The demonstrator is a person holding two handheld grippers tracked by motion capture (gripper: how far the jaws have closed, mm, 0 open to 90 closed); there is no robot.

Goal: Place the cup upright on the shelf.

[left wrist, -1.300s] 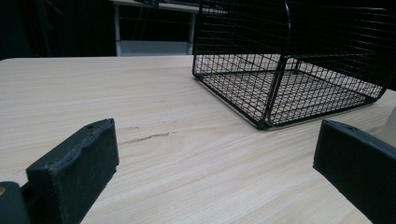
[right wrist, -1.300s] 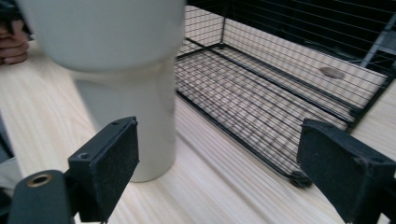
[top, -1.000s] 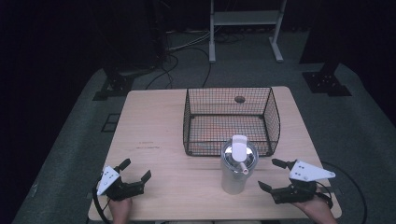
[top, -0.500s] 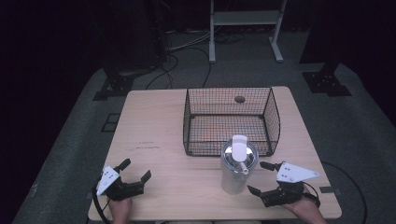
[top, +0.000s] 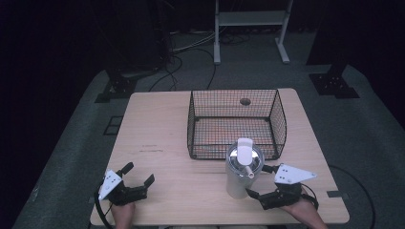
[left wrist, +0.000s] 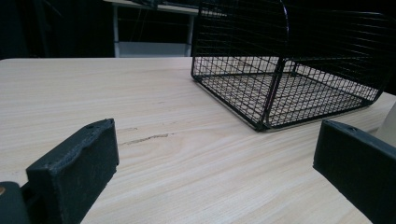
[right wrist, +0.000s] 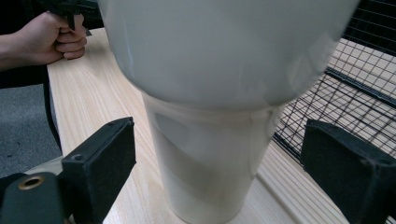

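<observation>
A tall white tumbler (top: 241, 169) with a clear lid and white straw stands upright on the wooden table (top: 162, 138), just in front of the black wire basket (top: 235, 123). My right gripper (top: 260, 180) is open at the tumbler's right side, its jaws spread wide around the tapered base of the tumbler (right wrist: 210, 163) without touching it. My left gripper (top: 139, 174) rests open near the table's front left corner, with nothing between its jaws. In the left gripper view the wire basket (left wrist: 299, 74) lies ahead to the right.
The basket holds nothing but shows a dark hole in the table (top: 245, 101) behind it. A white metal stand (top: 250, 24) and cables lie on the dark floor beyond the table. Bare wood spans the left half of the table.
My right gripper has slid left along the front edge toward the tumbler, its jaws now flanking the base. The left gripper has stayed put.
</observation>
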